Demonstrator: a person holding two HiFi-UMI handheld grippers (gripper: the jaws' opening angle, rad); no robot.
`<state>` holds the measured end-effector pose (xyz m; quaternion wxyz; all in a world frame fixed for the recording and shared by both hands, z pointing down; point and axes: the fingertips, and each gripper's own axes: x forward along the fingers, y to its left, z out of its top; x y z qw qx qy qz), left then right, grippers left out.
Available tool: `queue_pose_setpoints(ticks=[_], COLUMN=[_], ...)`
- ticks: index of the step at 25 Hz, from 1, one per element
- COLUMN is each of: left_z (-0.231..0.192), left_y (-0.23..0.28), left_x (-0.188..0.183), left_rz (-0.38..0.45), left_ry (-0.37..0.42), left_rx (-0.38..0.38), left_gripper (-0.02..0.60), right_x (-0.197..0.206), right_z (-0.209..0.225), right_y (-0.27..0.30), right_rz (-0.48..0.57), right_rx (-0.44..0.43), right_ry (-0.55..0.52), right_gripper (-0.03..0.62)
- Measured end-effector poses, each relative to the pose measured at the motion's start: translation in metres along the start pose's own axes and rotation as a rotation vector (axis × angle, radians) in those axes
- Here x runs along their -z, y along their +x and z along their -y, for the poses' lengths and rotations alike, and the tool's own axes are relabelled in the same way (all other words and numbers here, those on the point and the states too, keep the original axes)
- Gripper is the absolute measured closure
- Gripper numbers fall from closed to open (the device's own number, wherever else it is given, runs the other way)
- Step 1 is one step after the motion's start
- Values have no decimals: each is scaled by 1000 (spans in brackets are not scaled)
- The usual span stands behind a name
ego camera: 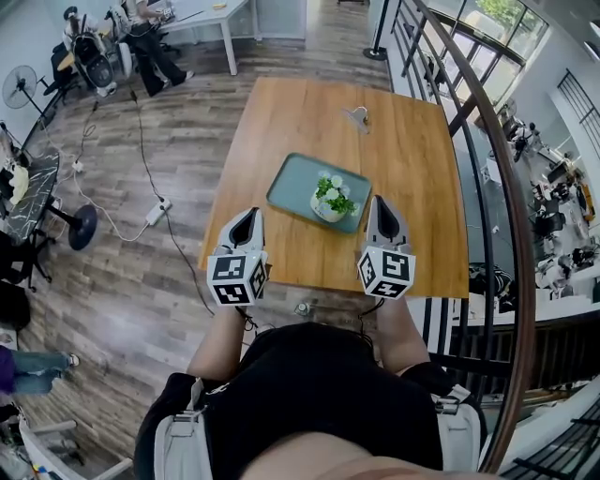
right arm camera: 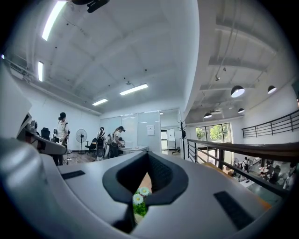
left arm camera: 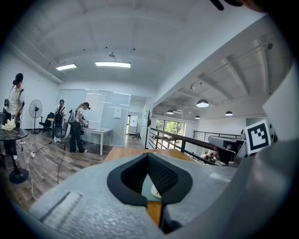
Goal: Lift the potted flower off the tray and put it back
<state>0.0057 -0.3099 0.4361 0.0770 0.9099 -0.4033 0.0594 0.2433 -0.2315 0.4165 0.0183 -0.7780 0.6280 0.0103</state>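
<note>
I hold my grey plastic left gripper and my grey plastic right gripper side by side ahead of my chest, both pointing forward, jaws closed tip to tip, holding nothing.

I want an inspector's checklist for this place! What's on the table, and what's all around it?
Surface: wooden table.
Job's things: potted flower standing on the teal tray.
Clutter: one small object at the far end, too small to tell what it is.
Grippers: left gripper and right gripper both shut, holding nothing, at the tray's near side.
Cables: cable and power strip on the floor.
Surroundings: fan, white desk, railing, people.
</note>
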Motion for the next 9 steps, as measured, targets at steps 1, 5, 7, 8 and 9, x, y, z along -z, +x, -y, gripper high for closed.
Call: queue_pose_setpoints(ticks=[1,5,7,8,9], left_z=[0,1,-1,-3,-4], left_y=[1,3,3,3,3], left_x=[1,4,4,4,4], left_rz=[-1,-5,-4,-3,-3], left_ry=[0,-2,-2,-2,-2], left_rx=[2,9,12,13,14], left_gripper=[566,566,566,566,566], right_x=[2,6,6,7,7], right_z=[1,0,-3,-4,-6], right_y=[0,1,2,3,4], right_rz=[-4,-14,-15,-16,-16], right_rx=[2,2,-1,-2,-2], right_ry=[-3,-3,-1,0,0], right_gripper=[599,597,599,599,597])
